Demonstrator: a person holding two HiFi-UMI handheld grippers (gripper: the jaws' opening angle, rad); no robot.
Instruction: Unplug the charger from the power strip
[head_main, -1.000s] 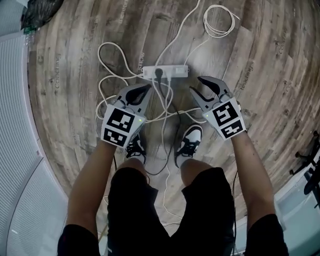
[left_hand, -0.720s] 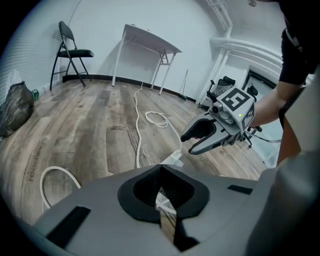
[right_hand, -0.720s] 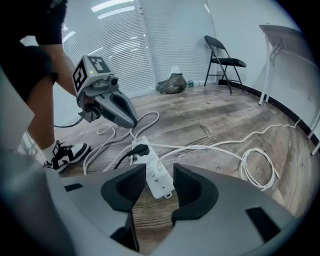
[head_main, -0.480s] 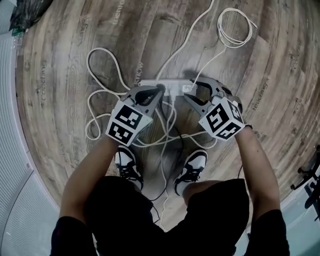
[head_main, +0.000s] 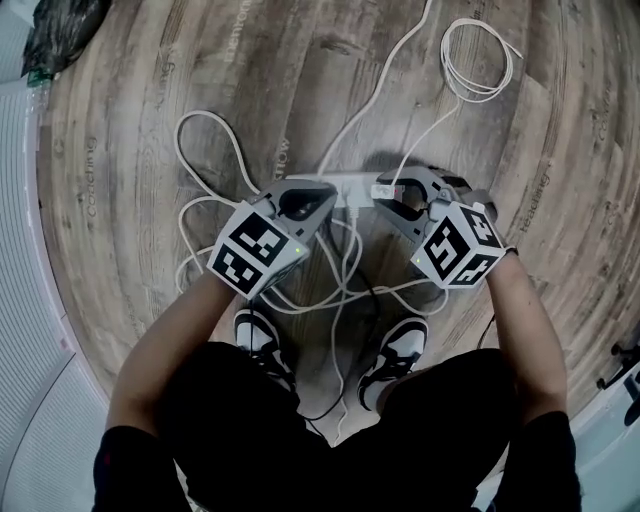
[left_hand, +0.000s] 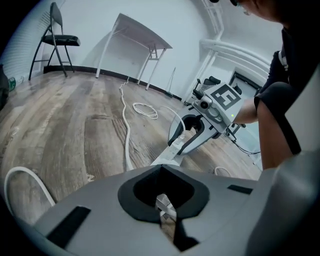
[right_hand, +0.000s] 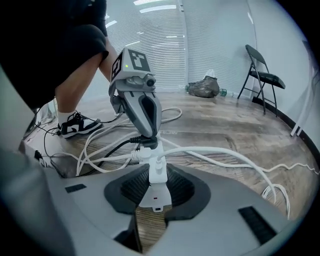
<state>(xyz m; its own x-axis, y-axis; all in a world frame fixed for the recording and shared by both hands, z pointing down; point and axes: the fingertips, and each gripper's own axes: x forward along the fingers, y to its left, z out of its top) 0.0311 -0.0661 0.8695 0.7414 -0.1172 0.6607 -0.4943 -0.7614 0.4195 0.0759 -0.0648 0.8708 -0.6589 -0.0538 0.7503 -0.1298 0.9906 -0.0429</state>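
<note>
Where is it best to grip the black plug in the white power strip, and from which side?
Probably the black plug by its low body, pinched across its sides from straight above: it stands on the top face of the power strip, so a straight upward pull should free it.

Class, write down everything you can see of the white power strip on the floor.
The power strip is a long, white, plastic-looking bar lying flat on the wood floor. A black plug and white plugs sit in it, with cables trailing off. The jaws of the right gripper have just been closing and seem to clamp one end. The tip of the left gripper meets the black plug.
</note>
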